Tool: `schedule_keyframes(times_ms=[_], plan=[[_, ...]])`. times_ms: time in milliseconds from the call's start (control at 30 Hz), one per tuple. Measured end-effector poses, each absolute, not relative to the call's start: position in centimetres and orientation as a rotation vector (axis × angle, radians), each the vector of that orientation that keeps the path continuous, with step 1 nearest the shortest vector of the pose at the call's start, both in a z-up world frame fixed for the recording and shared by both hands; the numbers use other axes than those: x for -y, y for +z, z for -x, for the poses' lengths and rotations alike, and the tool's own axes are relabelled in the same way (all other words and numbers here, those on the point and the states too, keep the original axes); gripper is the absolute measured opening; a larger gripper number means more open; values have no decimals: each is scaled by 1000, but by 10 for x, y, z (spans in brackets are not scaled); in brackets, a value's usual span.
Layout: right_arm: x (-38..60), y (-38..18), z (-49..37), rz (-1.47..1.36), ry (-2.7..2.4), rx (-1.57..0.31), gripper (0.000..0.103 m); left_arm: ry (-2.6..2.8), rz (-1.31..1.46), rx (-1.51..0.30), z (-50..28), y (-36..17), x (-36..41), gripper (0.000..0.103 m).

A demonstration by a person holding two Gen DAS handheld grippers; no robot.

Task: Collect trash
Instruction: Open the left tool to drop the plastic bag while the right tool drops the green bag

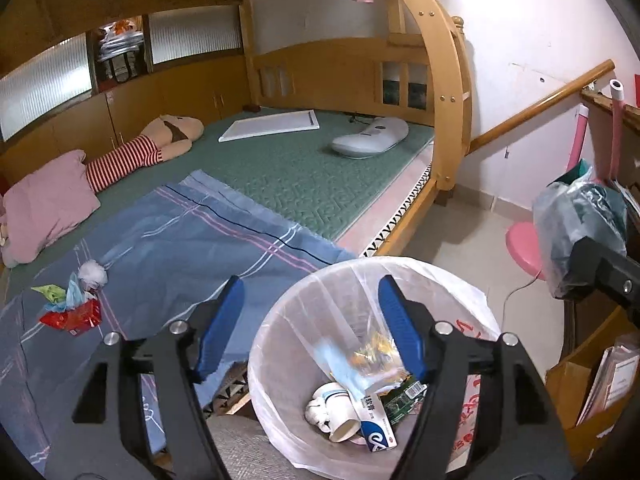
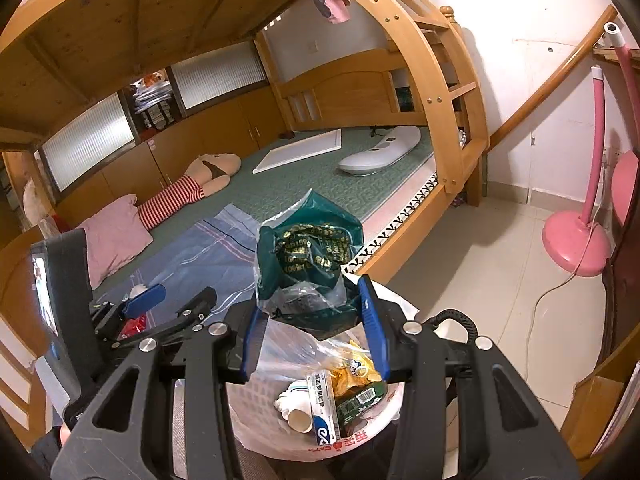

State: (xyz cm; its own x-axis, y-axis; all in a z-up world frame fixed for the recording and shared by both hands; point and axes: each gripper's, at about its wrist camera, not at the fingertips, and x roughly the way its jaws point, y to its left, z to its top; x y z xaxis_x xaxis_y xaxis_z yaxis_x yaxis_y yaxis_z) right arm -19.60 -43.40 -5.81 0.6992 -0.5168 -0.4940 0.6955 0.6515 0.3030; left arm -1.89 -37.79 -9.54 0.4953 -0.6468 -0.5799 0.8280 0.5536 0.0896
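Trash bin (image 1: 280, 360), lined with a white bag, sits on the tiled floor (image 2: 460, 264) just beside the bed (image 1: 280, 172); inside lie a paper cup (image 1: 340, 420), a white-and-blue box (image 1: 376, 428), a green packet (image 1: 404, 396) and yellow wrappers. Left gripper (image 1: 310, 316) hangs over the bin rim, jaws released, nothing between the blue pads; a blurred light-blue scrap (image 1: 340, 368) shows just under them in the bin. Right gripper (image 2: 312, 320) is clenched on a clear bag with green packaging (image 2: 308, 256), held above the bin. More trash (image 1: 72, 300) on the blue sheet (image 1: 180, 240): red wrapper, green and blue scraps, white wad. Further back on the green mat: pink pillow (image 1: 44, 204), striped doll (image 1: 140, 152), white board (image 1: 272, 124), white curved device (image 1: 372, 136). Wooden bunk frame (image 1: 440, 60) arches overhead. Cardboard box (image 1: 592, 384) stands right of the bin. Only the right view shows the pink fan stand (image 2: 576, 240) in full; only the left view shows the leftover bed trash clearly.
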Motion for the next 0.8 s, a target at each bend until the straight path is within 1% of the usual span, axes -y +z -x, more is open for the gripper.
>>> schedule_keyframes(times_ms=[433,533,567,600,633,667,700,800], plan=[[443,-69,175,-510,-680,-449,45,-850,-332,-530,-5,-83,347,70],[447,-76,165,-516,-678,-483,48,-831,-313,-521,-11,-78,337,70],[449,-79,160,-518,-676,-500,53,-824,-307,-519,-13,-77,333,70],[449,-82,157,-518,-678,-513,61,-819,-298,-519,-16,-75,329,70],[450,-84,155,-516,-687,-519,64,-816,-293,-520,-18,-75,327,70],[449,-84,154,-515,-690,-517,71,-809,-287,-522,-20,-74,325,70],[448,-85,152,-513,-690,-518,75,-806,-281,-523,-21,-74,323,70],[445,-85,150,-508,-695,-519,76,-799,-261,-531,-27,-73,318,70]])
